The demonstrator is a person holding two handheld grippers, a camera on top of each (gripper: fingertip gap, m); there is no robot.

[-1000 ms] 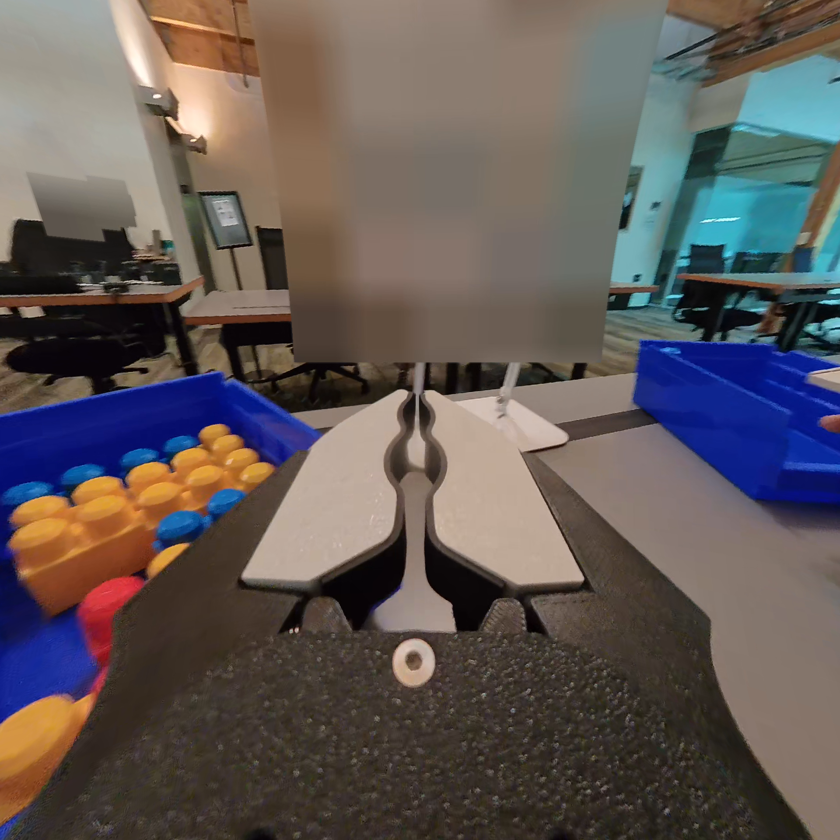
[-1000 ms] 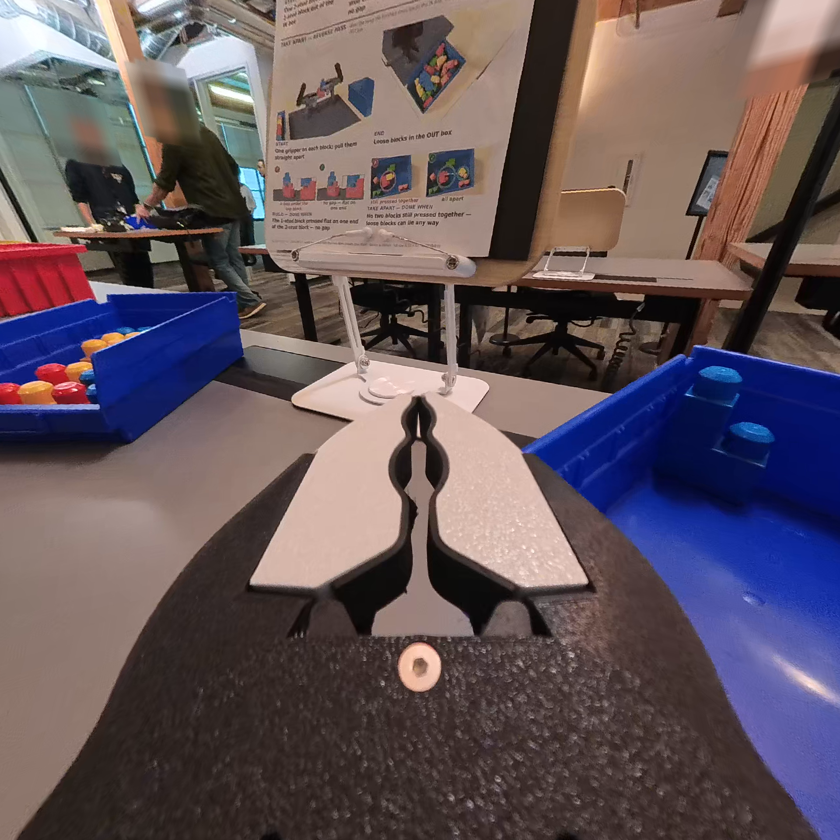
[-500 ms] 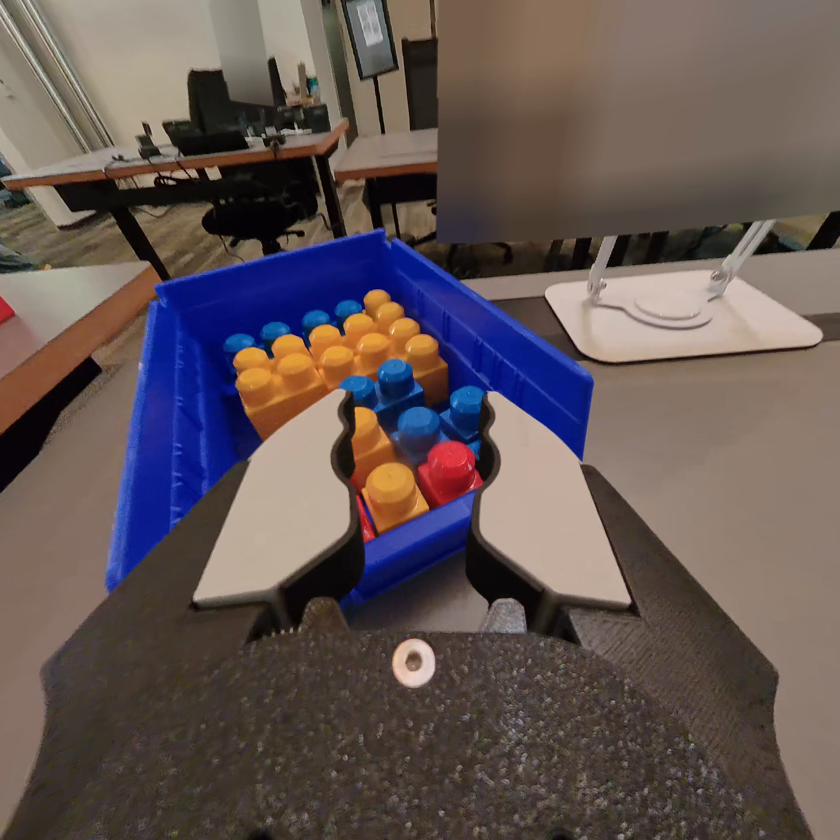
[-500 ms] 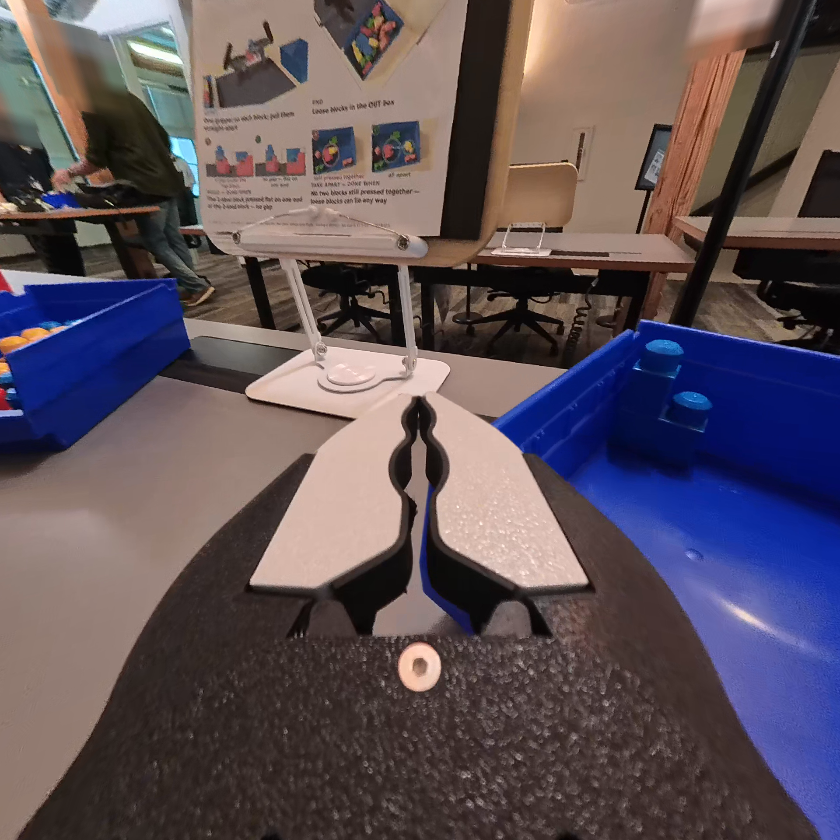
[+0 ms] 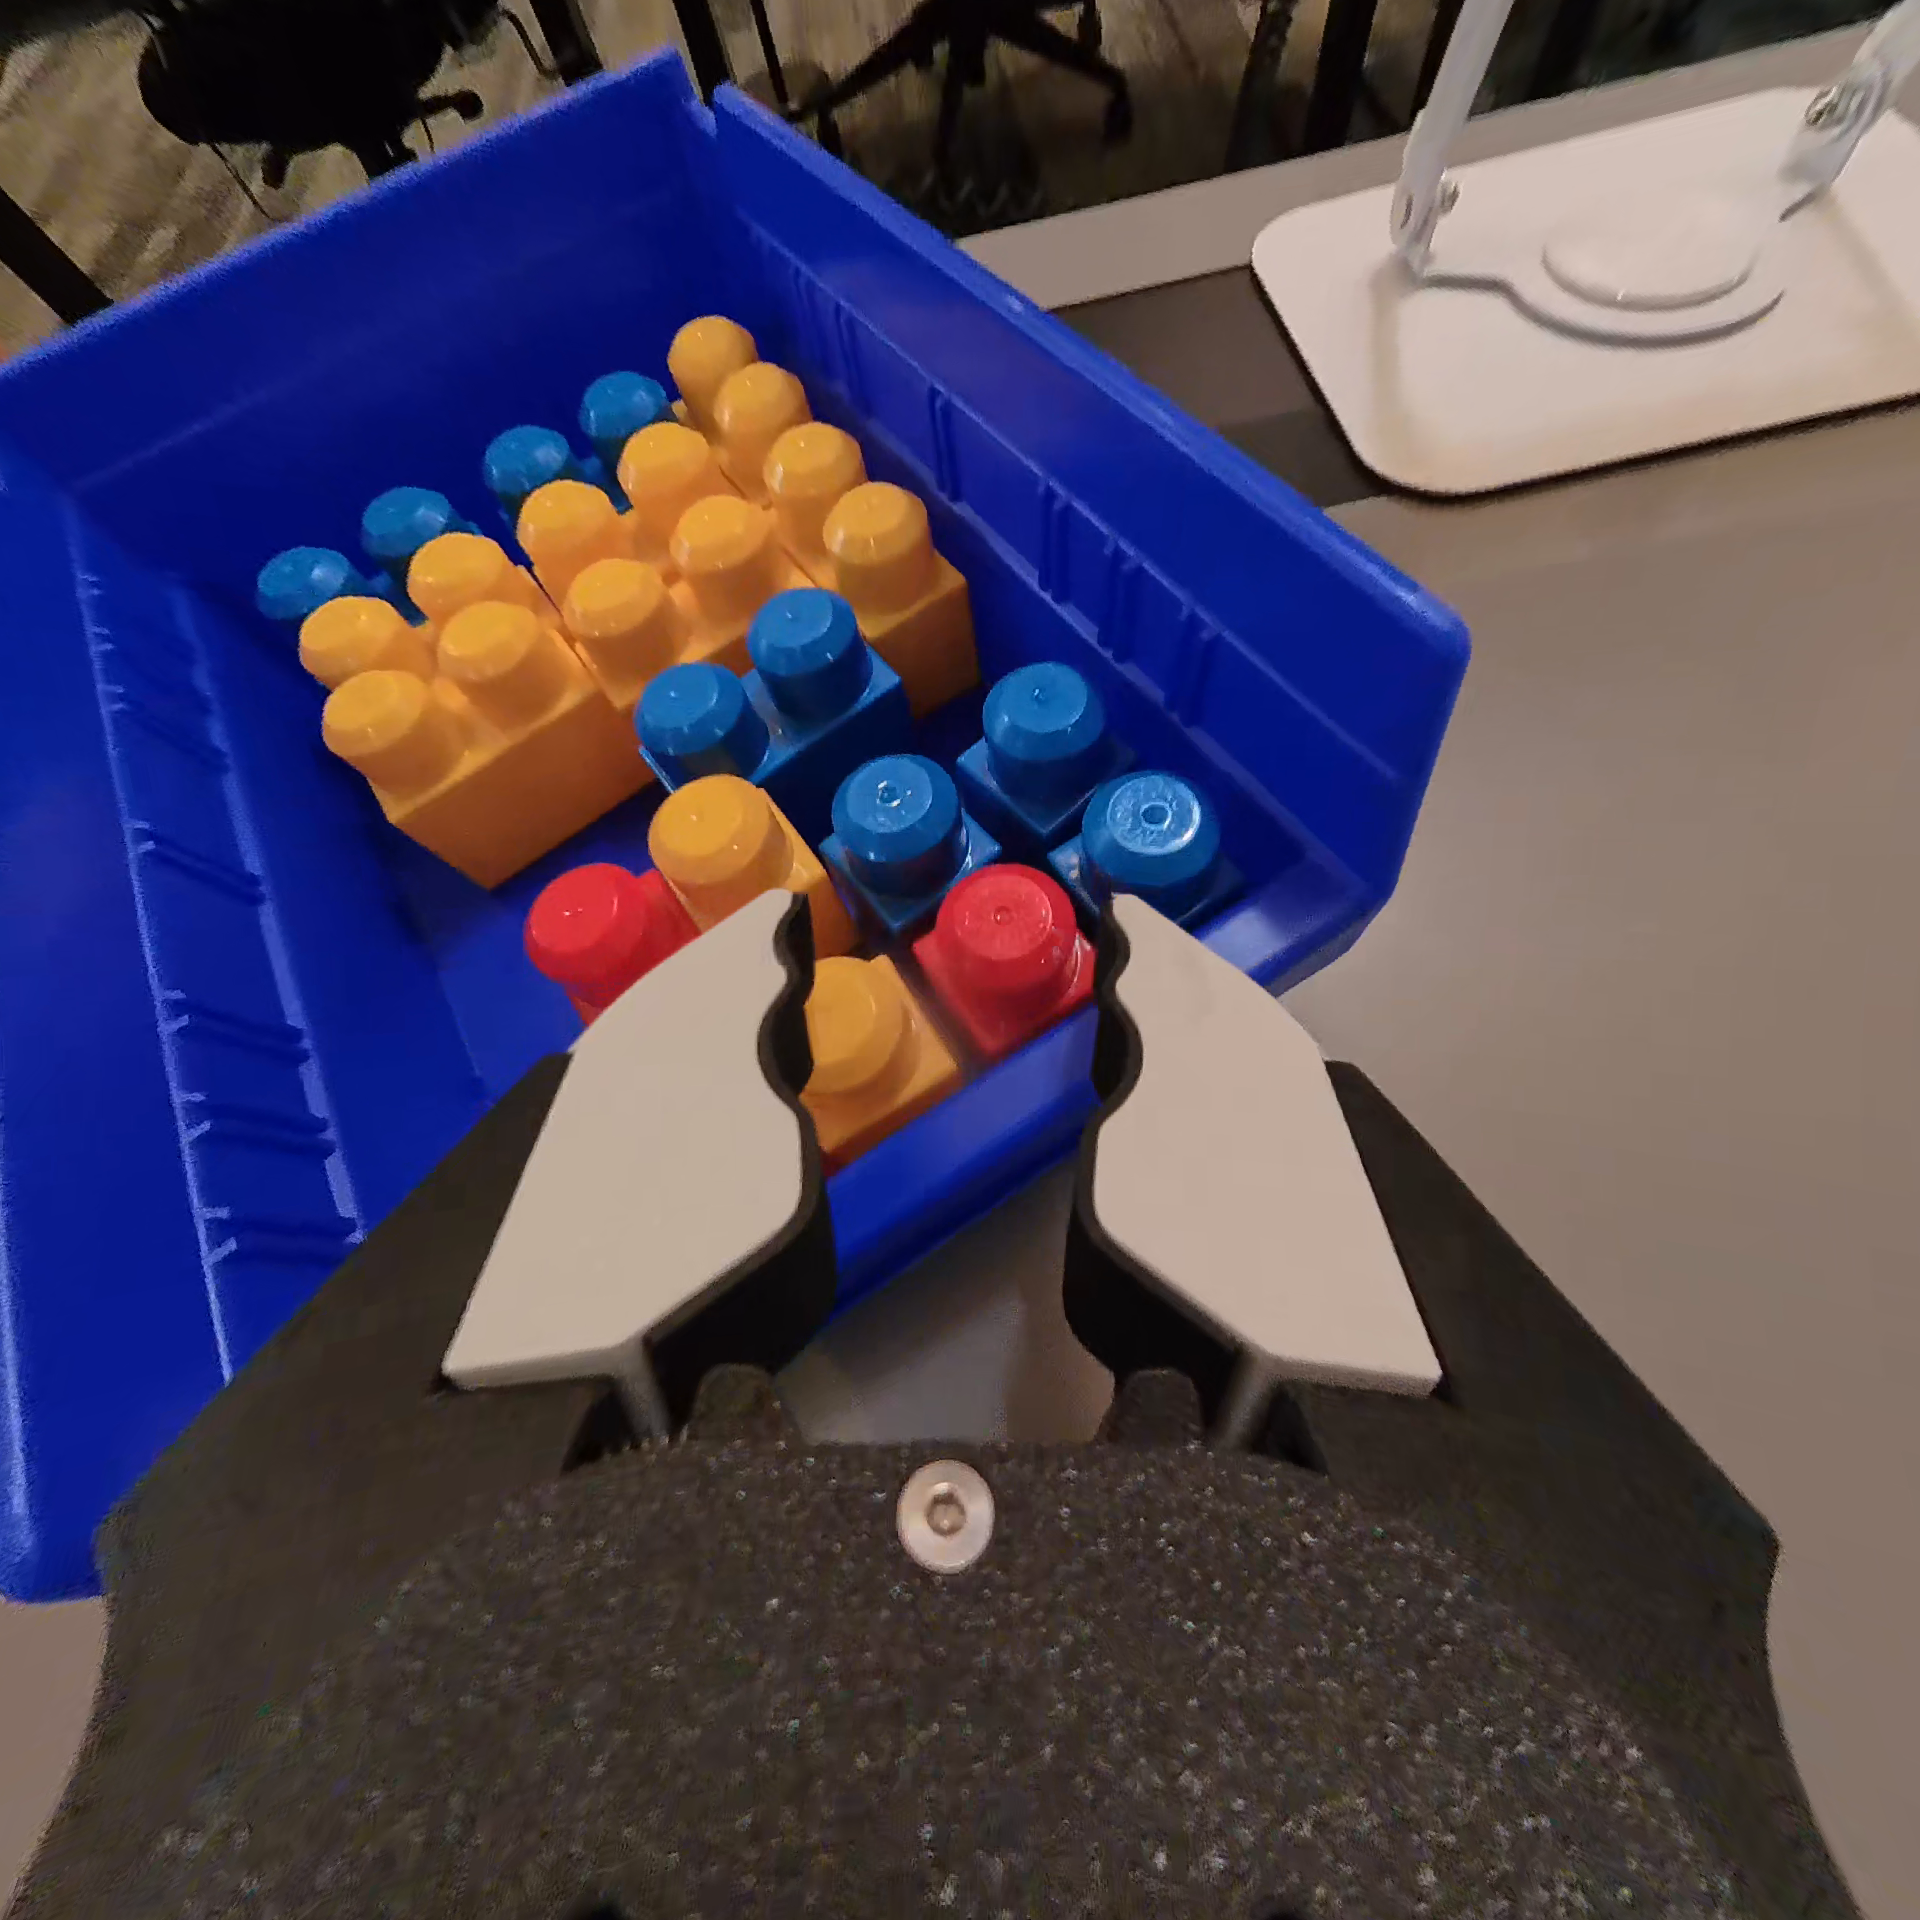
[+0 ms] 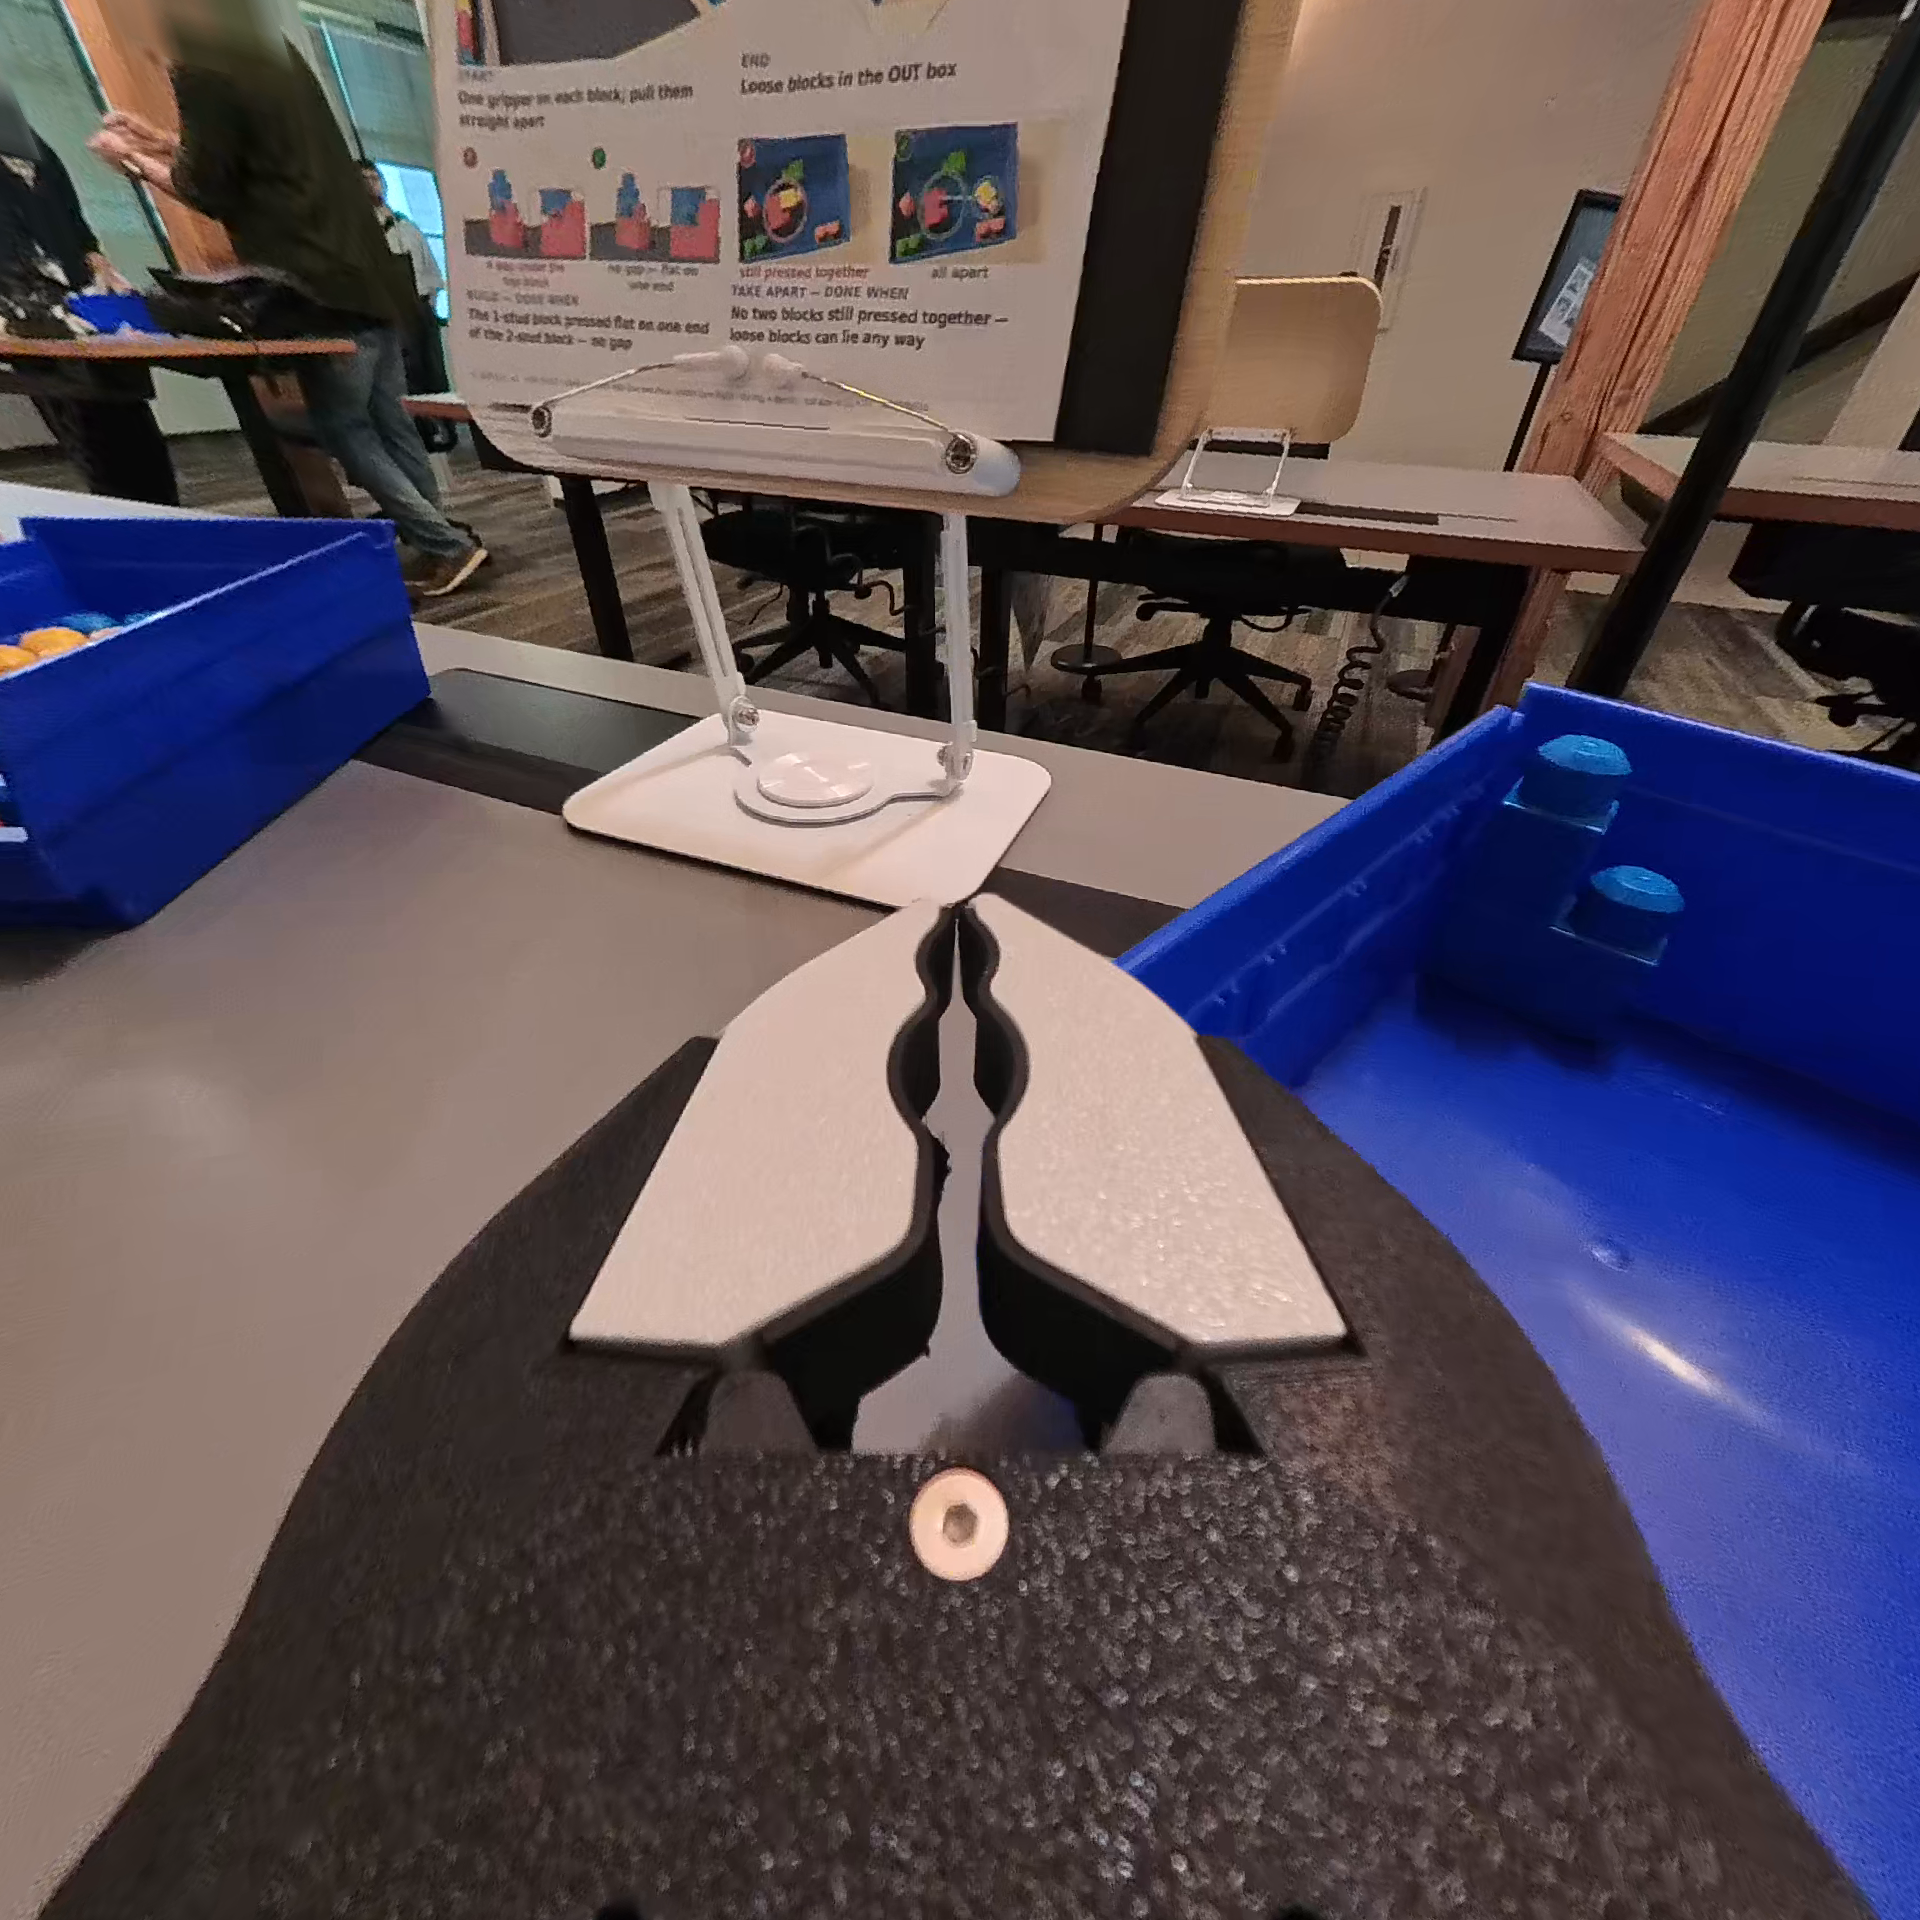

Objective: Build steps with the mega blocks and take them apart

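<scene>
Left gripper (image 5: 948, 914) — smooth grey fingers with wavy black inner edges, spread apart, holding nothing, above the near end of a glossy blue plastic bin (image 5: 1195, 582). Between the fingertips: a single-stud red plastic block (image 5: 1003, 961) and a single-stud orange block (image 5: 868, 1039). Beyond the tips, blue single-stud blocks (image 5: 899, 831), then chunky orange multi-stud blocks (image 5: 488, 727).

Right gripper (image 6: 956, 914) — pebbled grey fingers together, tips nearly touching, empty, over the matte grey tabletop (image 6: 312, 1039). Right of the fingers, a second blue bin (image 6: 1351, 914) holds a stepped blue block (image 6: 1590, 852). Ahead, a white stand (image 6: 831, 800).

Bench surface

We note a grey bench (image 6: 260, 1091) bearing two blue bins (image 5: 1143, 540) (image 6: 1351, 935) and a white stand base (image 6: 831, 821).
</scene>
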